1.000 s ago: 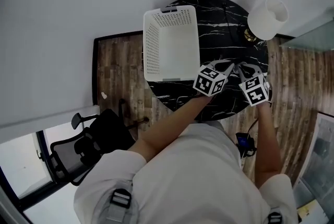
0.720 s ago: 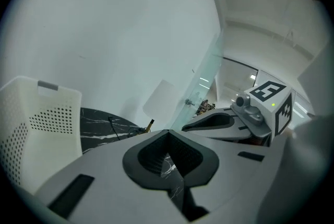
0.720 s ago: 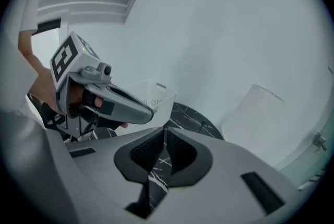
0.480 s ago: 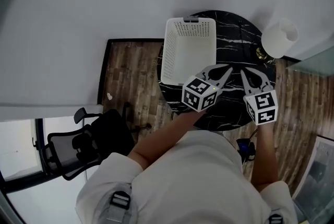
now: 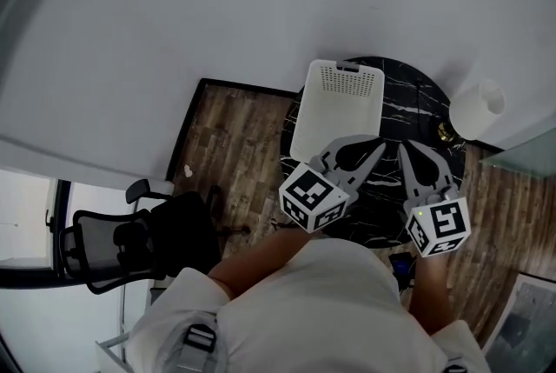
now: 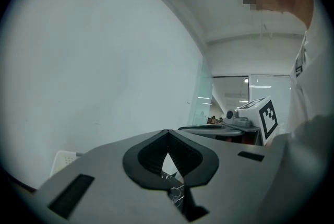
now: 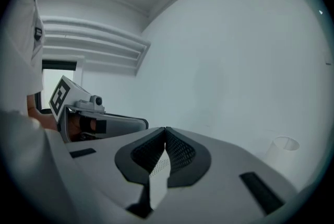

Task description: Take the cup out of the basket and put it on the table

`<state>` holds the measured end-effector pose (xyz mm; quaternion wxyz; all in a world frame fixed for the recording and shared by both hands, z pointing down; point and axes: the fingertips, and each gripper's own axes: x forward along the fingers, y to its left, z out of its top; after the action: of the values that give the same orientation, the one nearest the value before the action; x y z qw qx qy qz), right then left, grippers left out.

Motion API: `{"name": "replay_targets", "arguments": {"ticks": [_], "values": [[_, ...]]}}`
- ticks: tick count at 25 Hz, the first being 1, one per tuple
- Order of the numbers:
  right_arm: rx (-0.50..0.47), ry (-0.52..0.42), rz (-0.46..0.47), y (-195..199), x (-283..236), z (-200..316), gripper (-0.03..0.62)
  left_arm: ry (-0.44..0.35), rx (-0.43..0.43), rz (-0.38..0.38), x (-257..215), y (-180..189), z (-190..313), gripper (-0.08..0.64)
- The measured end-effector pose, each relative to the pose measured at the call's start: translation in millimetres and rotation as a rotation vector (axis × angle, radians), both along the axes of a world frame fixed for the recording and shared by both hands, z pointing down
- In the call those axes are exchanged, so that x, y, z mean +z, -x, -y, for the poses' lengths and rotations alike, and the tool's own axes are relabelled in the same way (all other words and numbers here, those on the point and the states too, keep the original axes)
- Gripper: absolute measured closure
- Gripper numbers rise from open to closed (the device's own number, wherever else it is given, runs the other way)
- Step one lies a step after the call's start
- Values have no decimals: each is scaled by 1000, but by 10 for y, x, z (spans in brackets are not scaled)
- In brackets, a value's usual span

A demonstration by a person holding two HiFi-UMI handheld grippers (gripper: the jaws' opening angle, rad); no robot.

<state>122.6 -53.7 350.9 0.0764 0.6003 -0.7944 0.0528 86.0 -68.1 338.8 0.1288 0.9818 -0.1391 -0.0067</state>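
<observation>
The left gripper has its fingers closed tip to tip on nothing, with black veined stone showing through the hollow below the tips. The right gripper is likewise pinched together and empty. Both hang over the near part of a round black marble counter. Beyond them stands the white rectangular basket, its plastic walls perforated and its long axis running away from the person. Whether the cup lies inside cannot be told. A white cylinder stands at the counter's right edge.
</observation>
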Motion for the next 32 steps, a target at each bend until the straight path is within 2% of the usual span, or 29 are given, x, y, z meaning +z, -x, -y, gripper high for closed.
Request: {"name": "replay_targets", "arguments": {"ticks": [4,9,17,23,32], "values": [[-12,-78,52,226,-341,-110,583,-44,-17,-41,-284,195,-84,554],[-21,-122,92,458,-576,-252,583,-60,-17,-71,-483,375,-211,554],[2,-155,165,536,-609,-423,583,-50,-32,-103,-512,446,-369,554],[41,-163,169,433,-584,-501,584,-49,0,-89,-461,380,-501,554],[42,-172,134,421,-605,-502,586,-67,-17,-72,-453,366,-455,554]]}}
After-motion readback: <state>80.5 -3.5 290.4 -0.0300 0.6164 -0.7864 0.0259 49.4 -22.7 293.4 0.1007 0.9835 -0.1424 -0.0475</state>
